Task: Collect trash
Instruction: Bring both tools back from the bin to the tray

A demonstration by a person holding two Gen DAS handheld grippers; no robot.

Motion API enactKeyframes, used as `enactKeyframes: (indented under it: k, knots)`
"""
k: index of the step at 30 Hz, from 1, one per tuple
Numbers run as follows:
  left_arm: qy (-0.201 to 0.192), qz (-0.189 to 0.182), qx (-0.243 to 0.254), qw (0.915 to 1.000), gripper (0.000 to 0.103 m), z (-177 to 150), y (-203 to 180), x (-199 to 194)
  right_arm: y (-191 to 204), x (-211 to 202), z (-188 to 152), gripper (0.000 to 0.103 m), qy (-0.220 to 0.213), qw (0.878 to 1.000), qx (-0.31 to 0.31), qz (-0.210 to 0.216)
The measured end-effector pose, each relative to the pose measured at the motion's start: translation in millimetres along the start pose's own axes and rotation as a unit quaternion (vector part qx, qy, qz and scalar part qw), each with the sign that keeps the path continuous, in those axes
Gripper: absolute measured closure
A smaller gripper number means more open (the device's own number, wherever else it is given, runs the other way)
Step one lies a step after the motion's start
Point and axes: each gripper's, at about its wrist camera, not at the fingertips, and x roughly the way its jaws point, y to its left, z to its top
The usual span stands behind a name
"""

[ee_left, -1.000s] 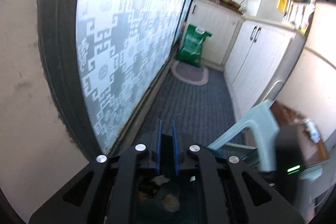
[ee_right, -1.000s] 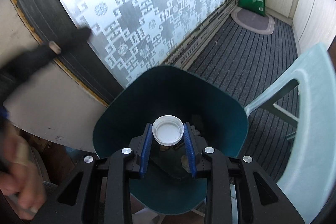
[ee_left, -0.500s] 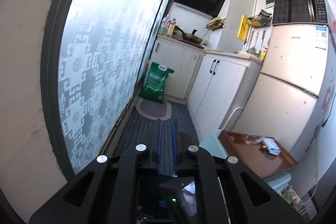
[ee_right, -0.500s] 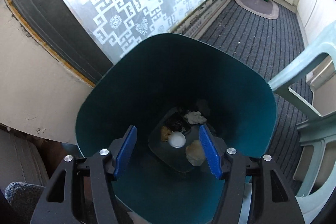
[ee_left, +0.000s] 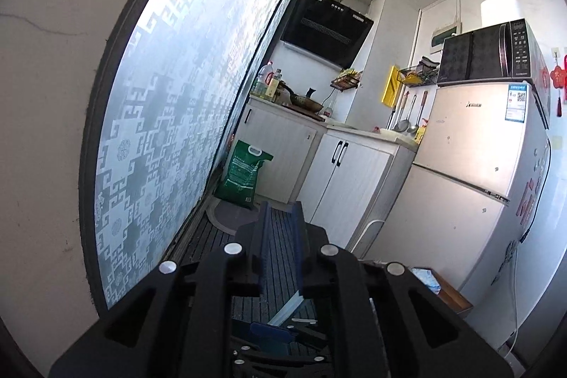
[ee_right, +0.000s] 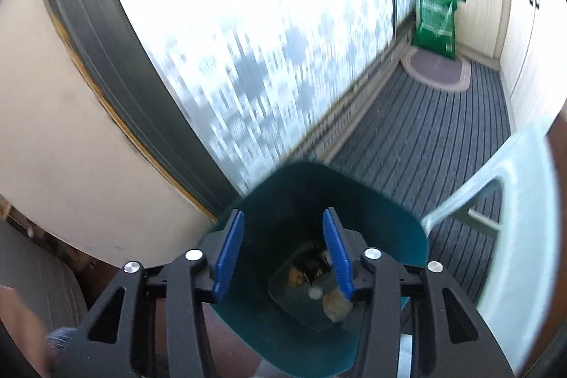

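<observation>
Right gripper (ee_right: 283, 254): held above the teal bin (ee_right: 397, 236); fingers spread with nothing between them, closing.
Trash: white bottle cap (ee_right: 314, 293), a tan crumpled scrap (ee_right: 335, 302) and dark scraps are seen on the bin floor.
Left gripper (ee_left: 281, 236): fingers clenched, nothing gripped, aimed level down the kitchen.
Surroundings: green sack (ee_left: 242, 174) is propped by the patterned glass door (ee_left: 184, 101); pale plastic chair (ee_right: 514, 218) stands just beside the bin.

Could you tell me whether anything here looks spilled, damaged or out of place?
Nothing stands out. The scraps and the white cap lie inside the teal bin, and the striped floor around it shows no spill.
</observation>
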Motion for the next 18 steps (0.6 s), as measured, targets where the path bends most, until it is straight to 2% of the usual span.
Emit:
enactKeyframes:
  k: [1, 3, 6, 8, 11, 13, 14, 18]
  knots:
    - [-0.009, -0.006, -0.003, 0.9999, 0.091, 2, -1, -3, -1, -11, 3, 0.063, -0.011, 1.000, -0.003, -0.003]
    - [-0.017, -0.015, -0.005, 0.9997, 0.079, 6, -5, -5, -8, -36, 8, 0.067, -0.033, 0.999, -0.005, -0.014]
    - [-0.001, -0.021, -0.011, 0.9997, 0.077, 4, -10, 3, -22, -65, 8, 0.069, -0.053, 0.998, -0.008, -0.036]
    - [0.022, -0.026, -0.008, 0.9994, 0.077, 1, -17, 16, -35, -83, 4, 0.070, -0.060, 0.997, -0.012, -0.054]
    - [0.067, -0.051, 0.011, 0.9964, 0.060, -7, -36, 36, -61, -106, -5, 0.070, -0.061, 0.995, -0.011, -0.083]
    - [0.089, -0.063, 0.031, 0.9935, 0.060, -13, -51, 46, -80, -120, -14, 0.073, -0.055, 0.993, -0.002, -0.100]
    - [0.104, -0.075, 0.048, 0.9906, 0.056, -15, -62, 52, -90, -128, -18, 0.074, -0.056, 0.993, 0.005, -0.104]
    - [0.136, -0.105, 0.098, 0.9802, 0.052, -22, -94, 71, -143, -167, -40, 0.074, -0.061, 0.989, 0.067, -0.118]
